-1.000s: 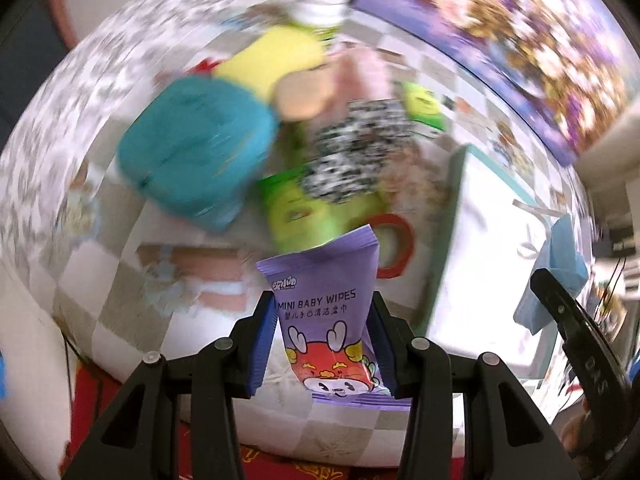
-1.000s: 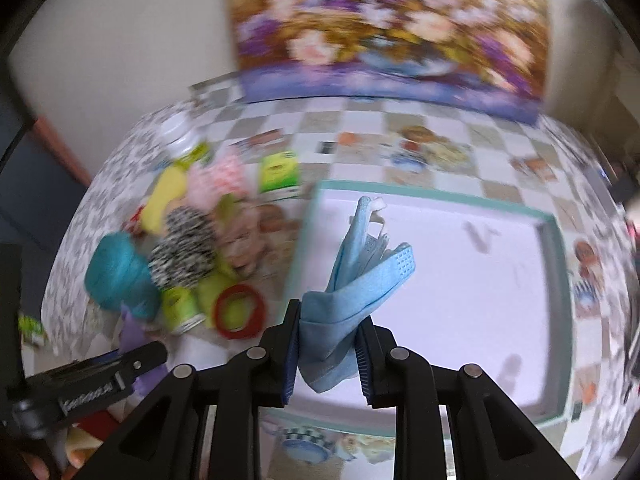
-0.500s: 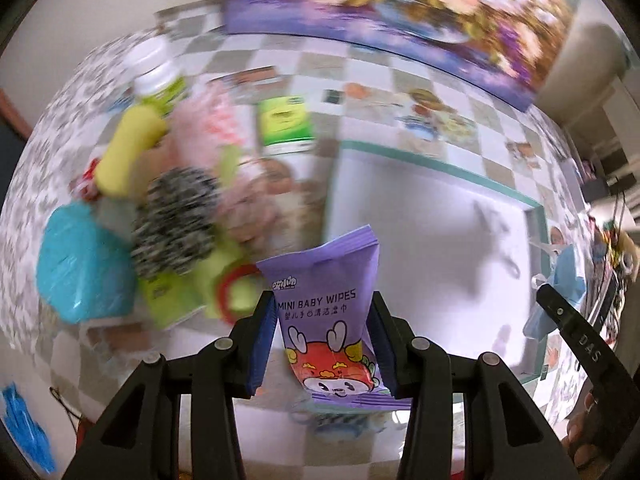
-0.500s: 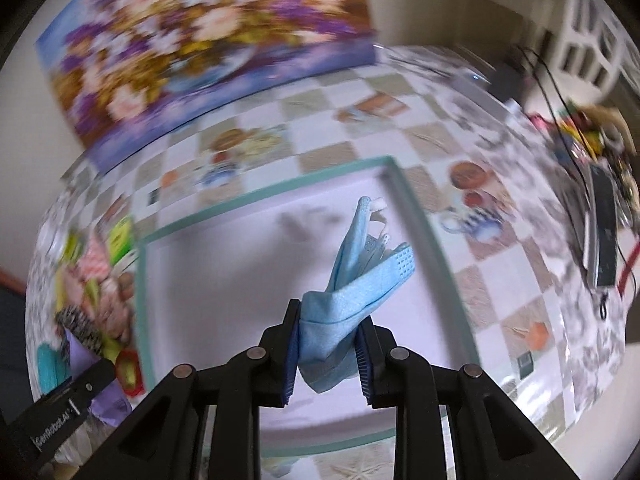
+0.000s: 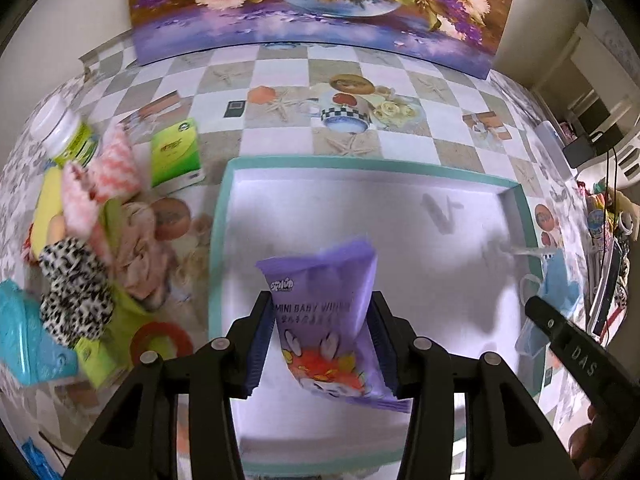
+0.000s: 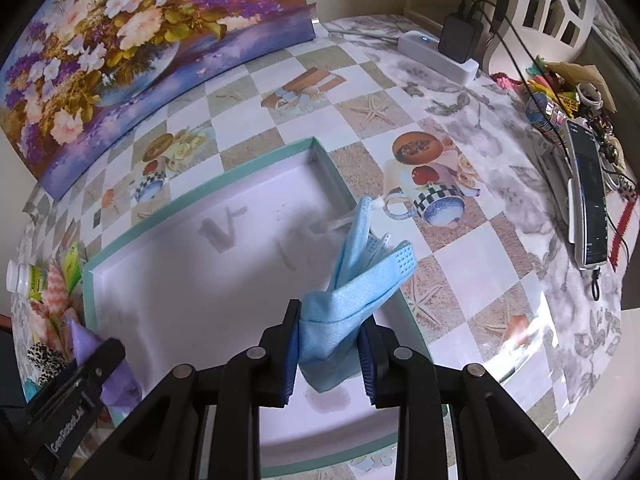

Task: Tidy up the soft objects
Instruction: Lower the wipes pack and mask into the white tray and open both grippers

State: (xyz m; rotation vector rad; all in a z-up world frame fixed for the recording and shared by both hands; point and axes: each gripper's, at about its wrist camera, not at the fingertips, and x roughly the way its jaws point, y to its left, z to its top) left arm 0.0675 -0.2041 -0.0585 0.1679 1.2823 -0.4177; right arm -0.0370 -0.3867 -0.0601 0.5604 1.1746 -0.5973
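While both grippers are hanging over the white tray (image 5: 219,240) with the teal rim, each is carrying one soft item so it can go down inside, by my reading. The left gripper (image 5: 320,344) is clamping a purple wipes pack (image 5: 320,300) by its sides, top end pointing away from the camera, above the tray's near-left part. The right gripper (image 6: 330,354) is pinching a folded blue face mask (image 6: 356,280) at its bunched end, loops and free end dangling over the tray's right side; its jaws have just been opening a little, maybe starting a release, but the pads are touching the mask on both sides. The remaining soft things are waiting in a heap (image 5: 88,248) left of the tray: a leopard-print piece, pink cloth, a teal pouch, plus a green tissue pack (image 5: 176,154) and a bottle (image 5: 64,130), so sorting is looking only just begun
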